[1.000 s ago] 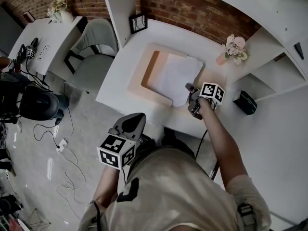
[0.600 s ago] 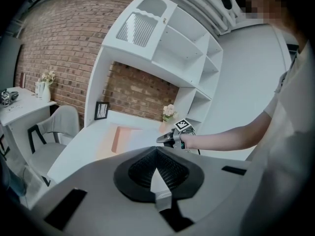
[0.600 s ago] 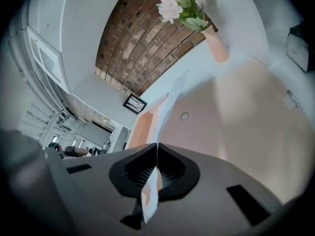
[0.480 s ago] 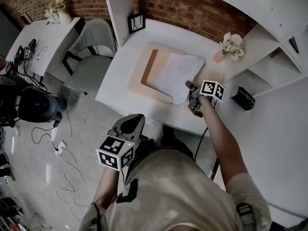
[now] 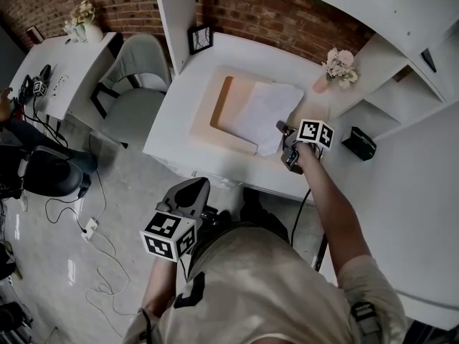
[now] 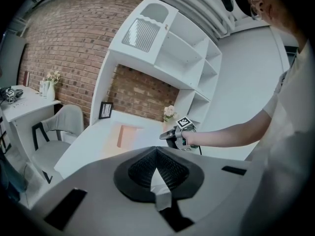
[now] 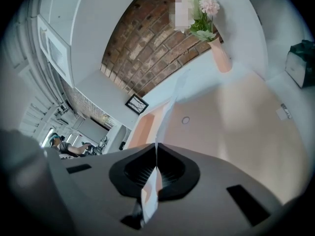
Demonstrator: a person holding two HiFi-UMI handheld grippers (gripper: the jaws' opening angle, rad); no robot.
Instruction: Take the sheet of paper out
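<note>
Thin matt paper sheet [image 5: 267,112]; matt peach tray [image 5: 203,120]; smooth white desk [image 5: 176,131]; rough brick wall [image 5: 287,13].

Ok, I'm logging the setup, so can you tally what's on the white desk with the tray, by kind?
tray: 1
sheet of paper: 1
picture frame: 1
vase of flowers: 1
black box: 1
Total: 5
</note>
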